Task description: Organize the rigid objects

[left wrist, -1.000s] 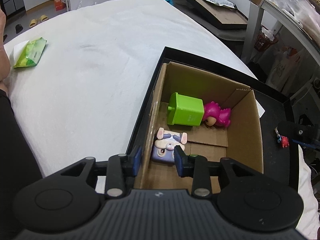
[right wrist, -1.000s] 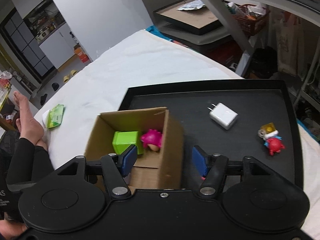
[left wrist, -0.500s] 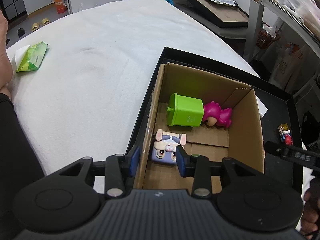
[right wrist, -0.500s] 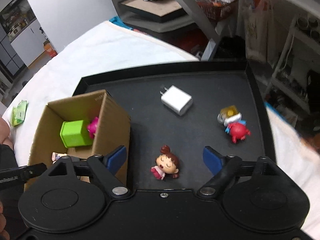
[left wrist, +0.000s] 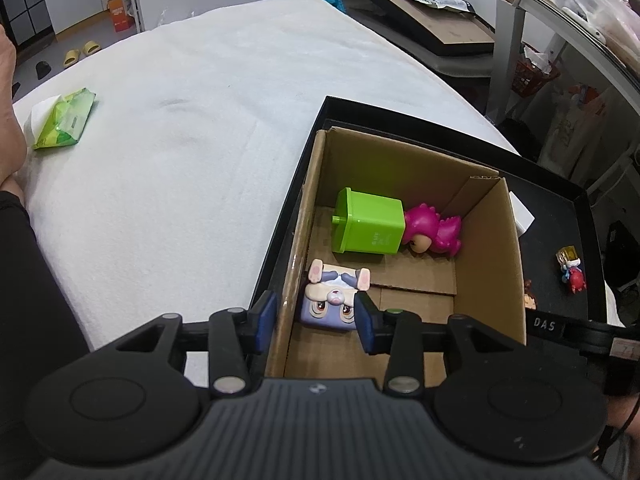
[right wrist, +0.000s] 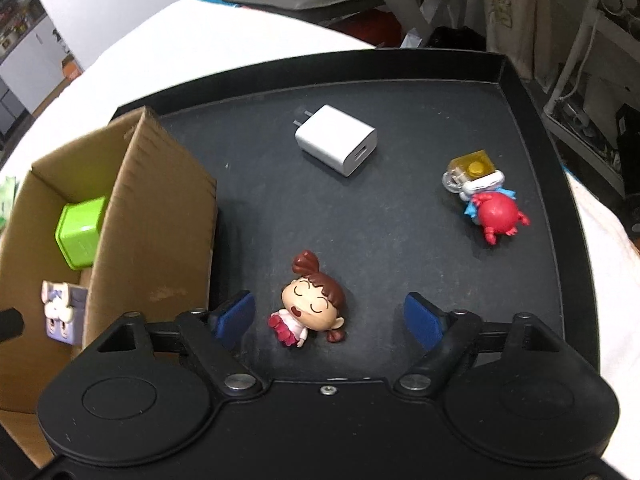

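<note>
A cardboard box [left wrist: 492, 248] stands at the left of a black tray [right wrist: 400, 240]. It holds a green cube [left wrist: 368, 226], a pink figure [left wrist: 434, 232] and a purple bunny figure [left wrist: 332, 300]. My left gripper [left wrist: 316, 318] straddles the box's near left wall, and its jaws are opening. The wall and the bunny lie between them, unpressed. On the tray lie a brown-haired girl figure [right wrist: 312, 308], a white charger [right wrist: 336, 144] and a red crab figure [right wrist: 496, 216]. My right gripper [right wrist: 328, 318] hangs low over the girl figure. Its jaws are closing on either side, and the pads are clear of it.
The tray rests on a white bed [left wrist: 180, 140], with a green tissue pack [left wrist: 64, 118] at its far left. Shelving and framed boards [left wrist: 432, 20] stand beyond the bed. A person's dark sleeve [left wrist: 24, 280] is at the left edge.
The right gripper has swung from above the box to low over the girl figure, its jaws widening and then narrowing. The left jaws have spread slightly; that hand has stayed put.
</note>
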A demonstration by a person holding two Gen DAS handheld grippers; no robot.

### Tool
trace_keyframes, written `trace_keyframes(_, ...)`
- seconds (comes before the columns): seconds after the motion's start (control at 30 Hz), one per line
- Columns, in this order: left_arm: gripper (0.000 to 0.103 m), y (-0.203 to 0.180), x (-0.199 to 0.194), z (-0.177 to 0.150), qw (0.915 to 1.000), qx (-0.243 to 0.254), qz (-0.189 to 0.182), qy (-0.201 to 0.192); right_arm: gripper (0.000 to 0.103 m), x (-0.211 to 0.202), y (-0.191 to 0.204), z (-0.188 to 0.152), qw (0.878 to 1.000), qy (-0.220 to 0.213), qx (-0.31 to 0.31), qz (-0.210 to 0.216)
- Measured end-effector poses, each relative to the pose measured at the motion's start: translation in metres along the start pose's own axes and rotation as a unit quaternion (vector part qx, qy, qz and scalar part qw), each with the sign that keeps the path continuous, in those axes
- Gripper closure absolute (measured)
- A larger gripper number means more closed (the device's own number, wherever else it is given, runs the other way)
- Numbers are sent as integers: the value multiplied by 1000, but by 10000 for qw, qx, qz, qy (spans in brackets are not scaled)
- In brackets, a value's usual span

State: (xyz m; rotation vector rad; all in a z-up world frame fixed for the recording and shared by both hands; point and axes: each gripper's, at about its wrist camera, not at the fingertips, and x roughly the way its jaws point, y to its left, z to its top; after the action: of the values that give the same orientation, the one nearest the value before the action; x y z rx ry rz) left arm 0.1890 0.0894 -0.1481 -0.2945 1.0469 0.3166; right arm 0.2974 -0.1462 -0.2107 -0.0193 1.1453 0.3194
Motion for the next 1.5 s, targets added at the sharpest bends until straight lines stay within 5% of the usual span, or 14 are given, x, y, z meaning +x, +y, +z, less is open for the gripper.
trace_keyframes(0.03,63,0,0,0,10000,3,2,-1,62,0,-1,0,10000,60,24,36)
trace_keyframes(0.43,62,2,0,-1,10000,-47,-39,-11,62,-28,-9,1,9996,-121,125,228)
trace_keyframes(1.07,62,20,-1,-6,9991,-257,-327,-80,64,-88,37,34,9954,-833,-251,390)
trace_keyframes(1.17,62,26,1,-6,9987,-324,-379,-58,85,-91,47,38,9950,-804,-322,497)
trace_keyframes(1.3,62,35,1,-7,9982,-397,-455,-67,85,-88,62,38,9941,-843,-566,372)
trace_keyframes(1.5,62,45,1,-8,9975,-492,-506,-73,101,-81,67,35,9947,-801,-548,344)
